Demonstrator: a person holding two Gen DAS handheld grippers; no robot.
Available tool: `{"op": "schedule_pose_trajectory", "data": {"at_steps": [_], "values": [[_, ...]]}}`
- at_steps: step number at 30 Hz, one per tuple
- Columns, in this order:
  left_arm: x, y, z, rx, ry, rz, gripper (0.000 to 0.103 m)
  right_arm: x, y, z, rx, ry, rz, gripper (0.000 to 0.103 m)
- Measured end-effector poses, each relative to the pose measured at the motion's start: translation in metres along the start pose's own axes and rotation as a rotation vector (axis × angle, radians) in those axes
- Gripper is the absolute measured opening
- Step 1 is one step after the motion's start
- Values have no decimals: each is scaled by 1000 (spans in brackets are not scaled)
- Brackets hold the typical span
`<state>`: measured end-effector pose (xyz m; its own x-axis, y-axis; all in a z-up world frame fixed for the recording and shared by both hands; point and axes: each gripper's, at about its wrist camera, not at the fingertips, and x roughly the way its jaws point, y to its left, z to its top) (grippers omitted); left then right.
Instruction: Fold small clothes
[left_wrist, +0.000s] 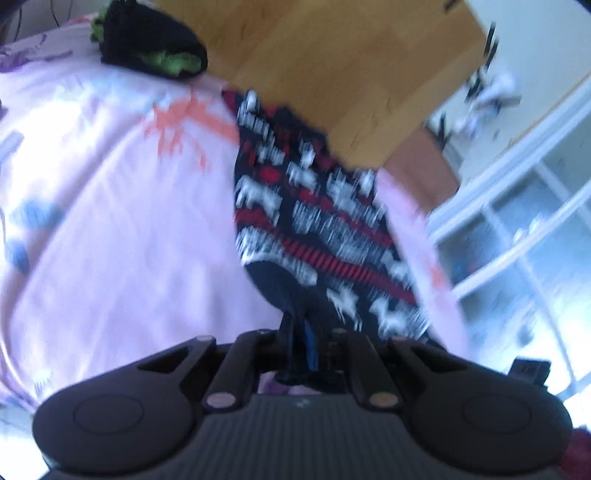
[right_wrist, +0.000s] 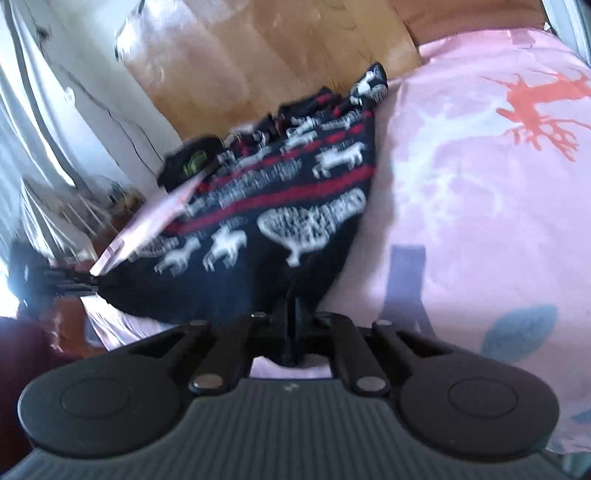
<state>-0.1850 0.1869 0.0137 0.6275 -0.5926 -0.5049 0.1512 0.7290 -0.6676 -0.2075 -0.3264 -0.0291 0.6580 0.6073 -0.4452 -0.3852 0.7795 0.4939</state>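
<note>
My left gripper (left_wrist: 295, 332) has its jaws pressed together on the near dark edge of the patterned knit garment (left_wrist: 314, 206), a navy piece with red stripes and white animal figures. From the left wrist view the garment runs away from the fingers toward the far side, lying on the pink bedsheet (left_wrist: 110, 221) printed with orange deer and blue leaves. Its far end reaches up to a wooden board (left_wrist: 332, 74), which I take to be the headboard, though the blur makes that only a fair guess.

My right gripper (right_wrist: 291, 314) is likewise closed tight, pinching a dark corner of the same garment (right_wrist: 277, 206). In the right wrist view the cloth fans out to the far left from the pinch, and a fold of the pink sheet (right_wrist: 480, 184) lies over its left edge. At the near left the cloth draws to a point against a black mechanism that may be the other gripper; the blur leaves this unsure.

A second small piece, black clothing with green markings (left_wrist: 147, 48), sits on the sheet at the far left in the left view, well apart from the patterned garment. In the right view it (right_wrist: 192, 162) shows just beyond the garment's far-left edge.
</note>
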Motion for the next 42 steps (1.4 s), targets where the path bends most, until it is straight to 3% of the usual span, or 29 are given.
{"op": "schedule_pose_trajectory", "data": {"at_steps": [6,10,12,14,15,16,18,21,27,29,30,32,33,39,42], "values": [[11,-6,59,-56,-149,-73,6,3,-6,67,7,-175,-58,6],[56,-17,116,-30,-178,0,6,45,-12,128,24,-237,-124,6],[91,-20,141,14,-213,92,20,81,-18,162,56,-271,-180,7],[122,-16,156,24,-224,297,30,114,-23,181,-9,-300,-304,16],[134,-11,158,0,-193,388,29,127,-27,188,-18,-278,-378,32],[138,-6,155,-13,-170,386,29,131,-33,190,8,-252,-409,35],[132,2,138,5,-169,293,41,120,-40,181,16,-246,-305,35],[121,3,117,10,-165,276,53,106,-42,160,-18,-214,-291,46],[122,-29,90,135,-126,232,69,100,-36,120,-6,-100,-238,55],[121,-30,82,156,-112,254,63,103,-28,112,-21,-82,-243,55],[122,-30,77,170,-109,285,41,105,-24,107,-33,-75,-246,55],[126,-29,70,195,-88,349,9,108,-16,97,-64,-68,-264,46],[125,-26,69,192,-84,343,9,111,-12,94,-85,-66,-301,16],[77,-18,101,151,-157,319,7,81,12,116,-123,-195,-338,12],[83,-6,97,144,-97,333,7,84,15,112,-173,-147,-370,12]]}}
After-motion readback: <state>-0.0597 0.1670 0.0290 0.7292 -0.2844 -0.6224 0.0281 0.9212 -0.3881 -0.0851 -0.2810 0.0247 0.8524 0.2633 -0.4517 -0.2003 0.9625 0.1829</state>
